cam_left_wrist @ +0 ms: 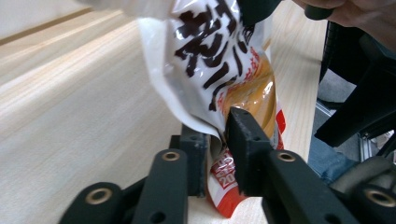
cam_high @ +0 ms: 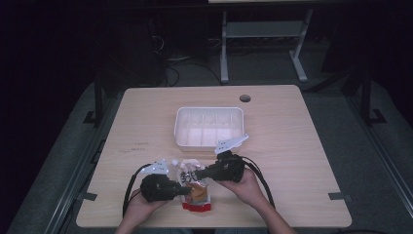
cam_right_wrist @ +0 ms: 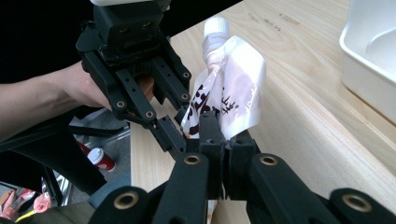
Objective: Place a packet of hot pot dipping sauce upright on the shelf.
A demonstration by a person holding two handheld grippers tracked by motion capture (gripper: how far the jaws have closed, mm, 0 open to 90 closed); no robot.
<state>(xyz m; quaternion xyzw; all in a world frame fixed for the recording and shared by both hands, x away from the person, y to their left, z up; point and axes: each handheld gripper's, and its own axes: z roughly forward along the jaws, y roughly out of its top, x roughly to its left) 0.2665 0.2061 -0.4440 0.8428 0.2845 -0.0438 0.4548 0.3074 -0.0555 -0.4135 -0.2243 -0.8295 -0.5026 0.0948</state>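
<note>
A spouted food pouch (cam_high: pixel 197 194), white with black lettering, an orange picture and a red bottom, is held over the table's near edge between both grippers. My left gripper (cam_high: pixel 186 190) comes from the left and is shut on the pouch's (cam_left_wrist: pixel 219 60) lower side edge. My right gripper (cam_high: pixel 193 174) comes from the right and is shut on the pouch (cam_right_wrist: pixel 238 93) below its white cap (cam_right_wrist: pixel 216 25). In the right gripper view the left gripper (cam_right_wrist: pixel 180 123) faces me, pinching the same pouch.
A white plastic tray (cam_high: pixel 209 110) with ribbed compartments stands mid-table, just beyond the right gripper; its corner (cam_right_wrist: pixel 369 56) shows at the right. The wooden table (cam_high: pixel 292 146) has a round hole (cam_high: pixel 245 98) at the back. A red and white can (cam_right_wrist: pixel 100 158) lies on the floor.
</note>
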